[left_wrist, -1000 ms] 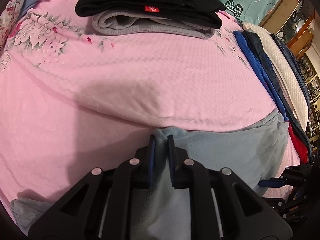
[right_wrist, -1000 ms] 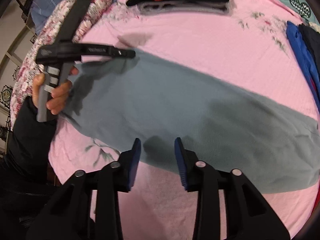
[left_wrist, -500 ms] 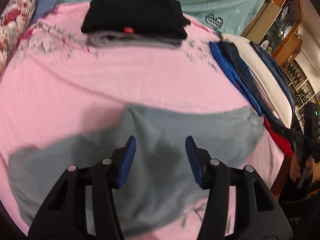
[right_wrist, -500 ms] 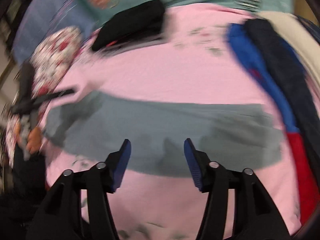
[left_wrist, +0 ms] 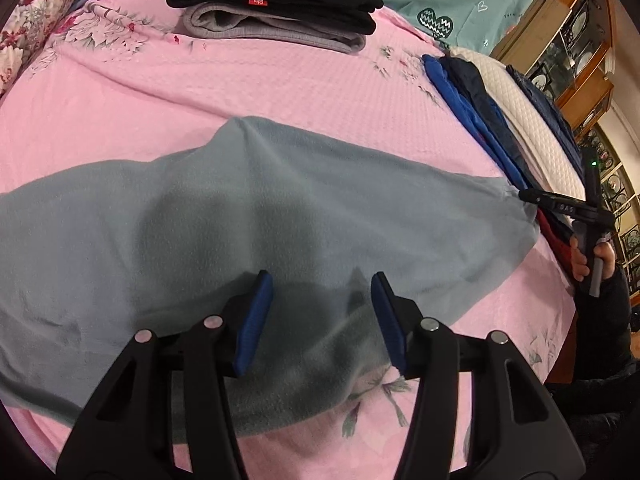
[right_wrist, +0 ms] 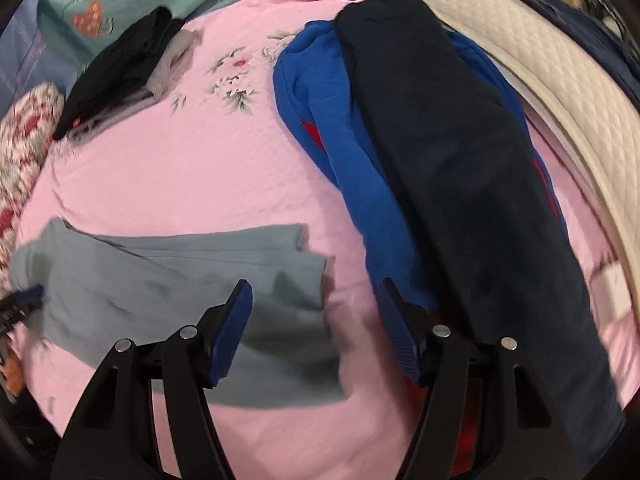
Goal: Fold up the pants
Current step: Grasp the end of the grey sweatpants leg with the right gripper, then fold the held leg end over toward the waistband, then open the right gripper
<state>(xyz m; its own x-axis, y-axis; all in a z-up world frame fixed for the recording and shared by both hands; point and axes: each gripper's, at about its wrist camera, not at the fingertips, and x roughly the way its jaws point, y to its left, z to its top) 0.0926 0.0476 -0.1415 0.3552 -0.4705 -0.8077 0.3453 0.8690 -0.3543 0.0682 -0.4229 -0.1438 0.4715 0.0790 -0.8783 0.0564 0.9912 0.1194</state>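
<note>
While the grey-blue pants (left_wrist: 248, 216) lie spread lengthwise across the pink floral bedspread (left_wrist: 280, 88), folded once so the legs stack, neither tool grips them. In the left wrist view they fill the centre from nine o'clock to three o'clock; in the right wrist view their cuffs end near the middle, at about eight o'clock from the frame's centre. The left tongs (left_wrist: 322, 316) hover wide apart above the cloth near its hip end, holding nothing. The right tongs (right_wrist: 316, 328) are wide apart too, empty, poised just past the cuff end. I judge the lengthwise fold done and the crosswise fold in hand: the next move calls for each pair of tongs to drop onto a corner, pinch both layers together, and carry one end over the other without dragging the lower layer into wrinkles. Outward from the pants, a folded black garment on a grey one (left_wrist: 276, 0) sits at twelve o'clock, well apart. A pile of blue and navy garments (right_wrist: 400, 160) lies at two o'clock, near the cuffs, with a cream quilted pad (right_wrist: 540, 92) beyond.
</note>
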